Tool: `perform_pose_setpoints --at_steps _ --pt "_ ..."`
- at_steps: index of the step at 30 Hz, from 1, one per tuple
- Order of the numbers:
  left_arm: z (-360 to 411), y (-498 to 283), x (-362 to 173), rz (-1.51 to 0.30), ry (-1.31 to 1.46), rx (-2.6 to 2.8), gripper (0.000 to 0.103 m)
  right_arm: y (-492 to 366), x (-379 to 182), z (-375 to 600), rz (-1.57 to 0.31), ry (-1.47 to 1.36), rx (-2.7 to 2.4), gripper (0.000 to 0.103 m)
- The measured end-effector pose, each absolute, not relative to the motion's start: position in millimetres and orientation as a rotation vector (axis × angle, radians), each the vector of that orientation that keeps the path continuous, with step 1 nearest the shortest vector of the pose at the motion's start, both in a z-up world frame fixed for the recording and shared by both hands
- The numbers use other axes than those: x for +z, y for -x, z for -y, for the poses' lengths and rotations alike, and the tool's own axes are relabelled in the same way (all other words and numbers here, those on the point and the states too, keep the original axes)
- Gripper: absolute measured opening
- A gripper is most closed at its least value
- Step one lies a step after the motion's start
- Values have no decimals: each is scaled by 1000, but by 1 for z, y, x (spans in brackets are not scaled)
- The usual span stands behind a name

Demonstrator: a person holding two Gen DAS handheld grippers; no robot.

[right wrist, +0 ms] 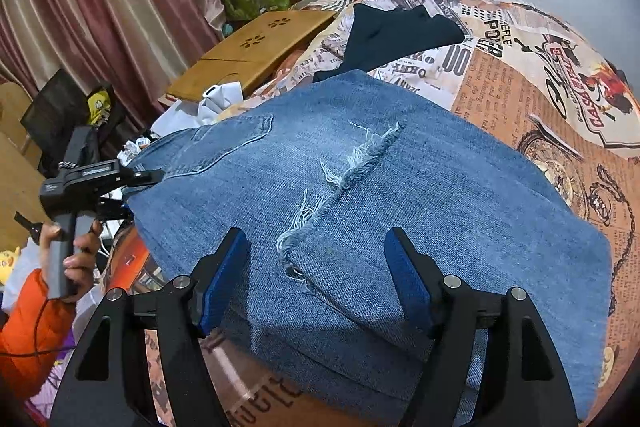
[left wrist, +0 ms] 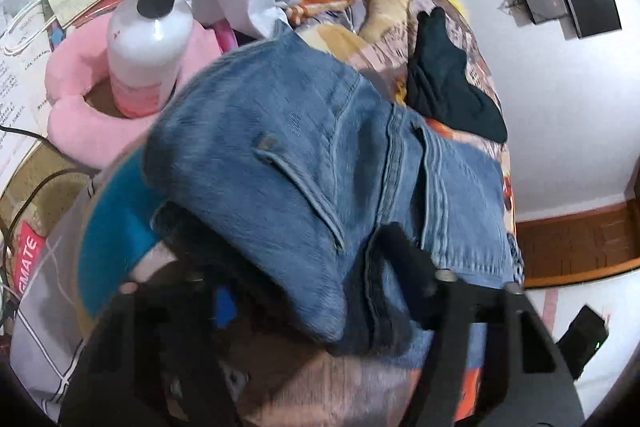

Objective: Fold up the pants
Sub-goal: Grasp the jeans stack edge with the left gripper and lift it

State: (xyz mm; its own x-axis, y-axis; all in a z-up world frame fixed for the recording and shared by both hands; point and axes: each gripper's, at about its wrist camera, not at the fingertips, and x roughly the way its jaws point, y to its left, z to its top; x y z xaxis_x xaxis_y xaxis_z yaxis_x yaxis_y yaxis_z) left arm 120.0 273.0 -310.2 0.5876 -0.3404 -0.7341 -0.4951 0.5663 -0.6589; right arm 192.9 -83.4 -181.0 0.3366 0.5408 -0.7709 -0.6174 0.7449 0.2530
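Blue denim jeans [right wrist: 400, 195] lie folded on a bed with a newspaper-print cover [right wrist: 540, 75]; a frayed hem [right wrist: 344, 183] lies across the top layer. My right gripper [right wrist: 316, 267] is open, its blue-padded fingers [right wrist: 224, 279] hovering over the near edge of the jeans. In the left wrist view the waistband end of the jeans [left wrist: 300, 155] is bunched and draped over my left gripper [left wrist: 304, 267], hiding the finger gap. That gripper also shows in the right wrist view [right wrist: 144, 179], at the jeans' left edge by the back pocket.
A dark garment [right wrist: 400, 35] lies on the bed beyond the jeans. A wooden lap desk [right wrist: 256, 55] is at the back left. A pump bottle [left wrist: 148, 39] stands in a pink cushion [left wrist: 80, 115] beside the bed. Curtains and clutter line the left.
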Motion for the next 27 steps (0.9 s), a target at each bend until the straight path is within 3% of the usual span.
perform_pose_setpoints --at_steps 4,7,18,27 --pt "-269 -130 -291 -971 891 173 30 -193 -176 90 -976 58 753 67" --pt "-261 -138 -265 -939 755 197 26 -193 -170 102 -962 47 730 67" --pt "-193 -174 -107 -660 362 153 23 -192 -159 220 -925 -17 432 67" --pt "-66 -205 -20 -506 147 -36 22 -188 -209 277 -1048 -55 312 67"
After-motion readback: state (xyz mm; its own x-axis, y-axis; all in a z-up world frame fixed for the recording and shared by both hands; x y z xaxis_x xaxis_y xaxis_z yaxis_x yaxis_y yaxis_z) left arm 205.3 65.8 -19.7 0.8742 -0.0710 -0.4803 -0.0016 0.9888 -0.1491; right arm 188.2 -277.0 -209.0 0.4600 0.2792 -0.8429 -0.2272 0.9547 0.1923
